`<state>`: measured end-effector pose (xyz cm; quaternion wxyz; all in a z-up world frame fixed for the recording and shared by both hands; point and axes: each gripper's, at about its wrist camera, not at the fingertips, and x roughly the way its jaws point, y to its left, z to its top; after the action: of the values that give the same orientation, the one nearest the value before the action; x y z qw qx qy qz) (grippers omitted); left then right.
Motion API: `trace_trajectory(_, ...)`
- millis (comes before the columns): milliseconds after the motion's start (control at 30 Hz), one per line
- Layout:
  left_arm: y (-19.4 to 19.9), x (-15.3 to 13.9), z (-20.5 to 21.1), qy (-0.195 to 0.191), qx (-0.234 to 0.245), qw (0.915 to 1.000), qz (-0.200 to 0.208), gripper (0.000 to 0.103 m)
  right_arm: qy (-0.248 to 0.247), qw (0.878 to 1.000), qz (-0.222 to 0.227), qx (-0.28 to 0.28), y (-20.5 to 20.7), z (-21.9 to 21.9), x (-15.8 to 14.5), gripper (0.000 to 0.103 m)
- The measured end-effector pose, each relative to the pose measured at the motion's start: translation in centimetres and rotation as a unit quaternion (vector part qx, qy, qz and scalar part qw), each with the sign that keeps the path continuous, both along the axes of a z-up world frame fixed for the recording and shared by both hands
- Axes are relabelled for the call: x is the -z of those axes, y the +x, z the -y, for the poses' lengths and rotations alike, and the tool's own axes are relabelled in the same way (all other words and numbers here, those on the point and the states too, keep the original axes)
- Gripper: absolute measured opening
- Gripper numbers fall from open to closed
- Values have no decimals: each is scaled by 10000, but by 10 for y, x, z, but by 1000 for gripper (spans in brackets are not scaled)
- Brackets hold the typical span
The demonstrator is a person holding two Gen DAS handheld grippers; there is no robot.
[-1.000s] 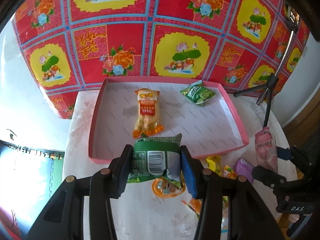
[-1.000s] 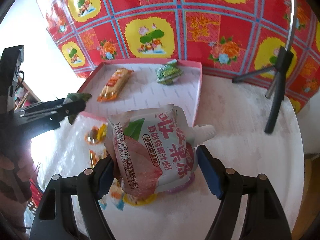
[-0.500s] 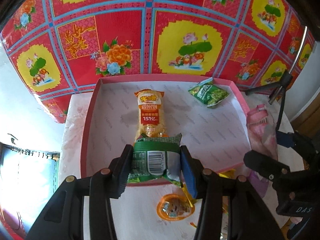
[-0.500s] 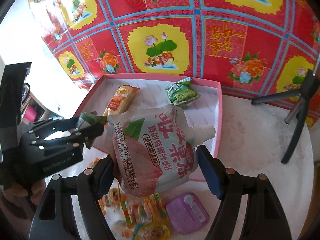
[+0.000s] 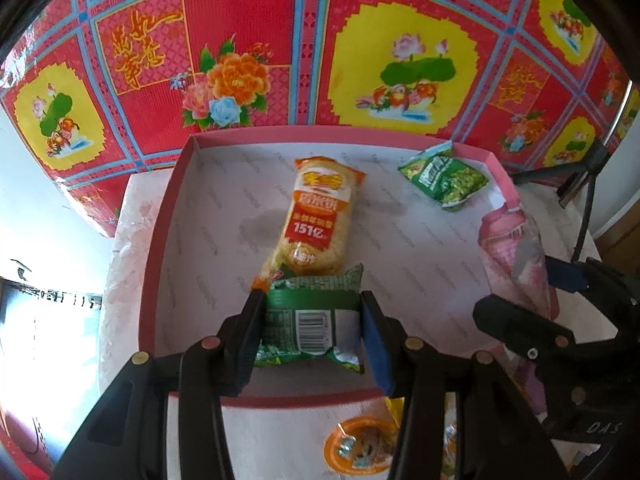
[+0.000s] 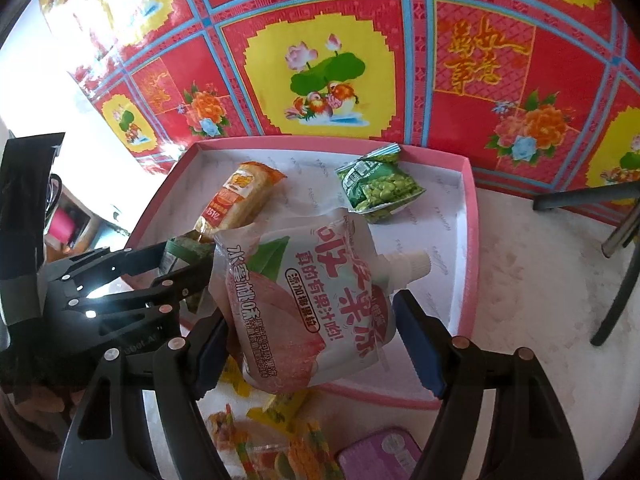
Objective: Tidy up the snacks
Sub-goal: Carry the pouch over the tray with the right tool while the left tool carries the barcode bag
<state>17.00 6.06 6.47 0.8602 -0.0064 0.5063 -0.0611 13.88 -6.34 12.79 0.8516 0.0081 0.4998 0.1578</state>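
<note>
Two snacks are already laid in the pink tray [image 5: 160,248]: an orange rice-cracker pack [image 5: 316,216] at mid-tray and a green pea packet [image 6: 376,190] near the far right corner. Two more are carried over the tray, not yet released. A green snack packet [image 5: 312,320] is clamped in the left tongs [image 5: 312,332], above the near tray floor. A pink jelly drink pouch [image 6: 308,304] with white spout is gripped by the right tongs [image 6: 316,344], set wide around it, over the near right rim. Left on the surface [image 6: 532,280] outside the tray: a round orange jelly cup [image 5: 362,444], yellow and striped candies [image 6: 280,436], a purple lidded cup [image 6: 380,456]. Task judged roughly half done.
</note>
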Motion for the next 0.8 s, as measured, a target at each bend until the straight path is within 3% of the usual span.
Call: trace_trajectory(800,42,1,8,25,-108,9999,74,49,-214,9996,-120,166,44,-10,24,78)
